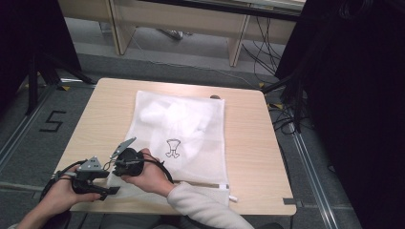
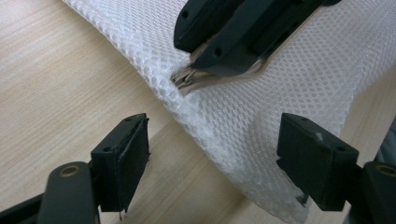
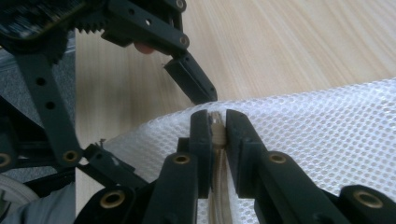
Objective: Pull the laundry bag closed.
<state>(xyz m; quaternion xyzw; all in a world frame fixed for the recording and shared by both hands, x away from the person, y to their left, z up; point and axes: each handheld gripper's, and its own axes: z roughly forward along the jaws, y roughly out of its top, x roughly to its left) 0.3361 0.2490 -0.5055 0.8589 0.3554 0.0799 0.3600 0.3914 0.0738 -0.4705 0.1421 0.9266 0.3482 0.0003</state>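
Right jaws are pinching the mesh bag's zipper end; left jaws are standing apart around its corner.

We are clamping the right gripper [image 3: 216,128] on the pale zipper pull [image 3: 216,132] at the near-left corner of the white mesh laundry bag [image 1: 179,131], with both pads pressed tight against it. We are holding the left gripper [image 2: 212,154] just beside that spot, its jaws spread wide with the bag's corner running between them and neither pad touching the mesh. The bag is lying flat on the light wooden table [image 1: 248,157], its zippered edge toward us and a small black printed figure [image 1: 172,148] on its front. Inside it, through the netting, we are seeing soft white fabric [image 1: 160,112] bunched toward the far end; what garment it is we cannot tell.
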